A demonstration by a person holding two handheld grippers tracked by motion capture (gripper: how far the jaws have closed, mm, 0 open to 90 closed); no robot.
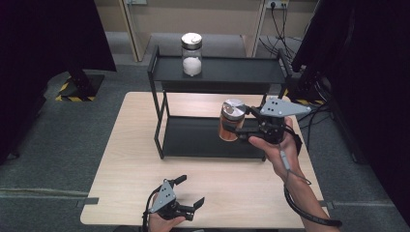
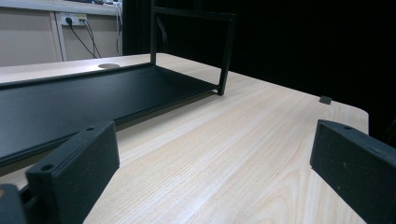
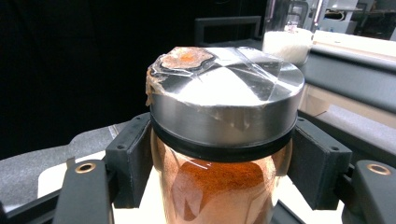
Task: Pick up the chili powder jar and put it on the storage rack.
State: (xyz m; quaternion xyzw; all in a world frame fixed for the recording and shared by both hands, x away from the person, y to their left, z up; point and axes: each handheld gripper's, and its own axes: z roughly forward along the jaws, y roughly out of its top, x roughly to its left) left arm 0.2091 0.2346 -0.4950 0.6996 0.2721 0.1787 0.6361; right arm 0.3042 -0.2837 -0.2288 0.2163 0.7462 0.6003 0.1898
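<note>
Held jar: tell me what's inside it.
The held jar contains orange-red powder, seen through the glass. Its metal lid and the right tool's pads cover part, so the fill level stays unclear.

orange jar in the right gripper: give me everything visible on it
The orange jar is clear glass, round, partly filled with orange-red powder. Its flat brushed-metal lid sits on a black ring, with clear tape across the top and an orange-stained patch at one edge. It stands upright, clamped below the lid by the right gripper, held in the air in front of the black shelf rack.
</note>
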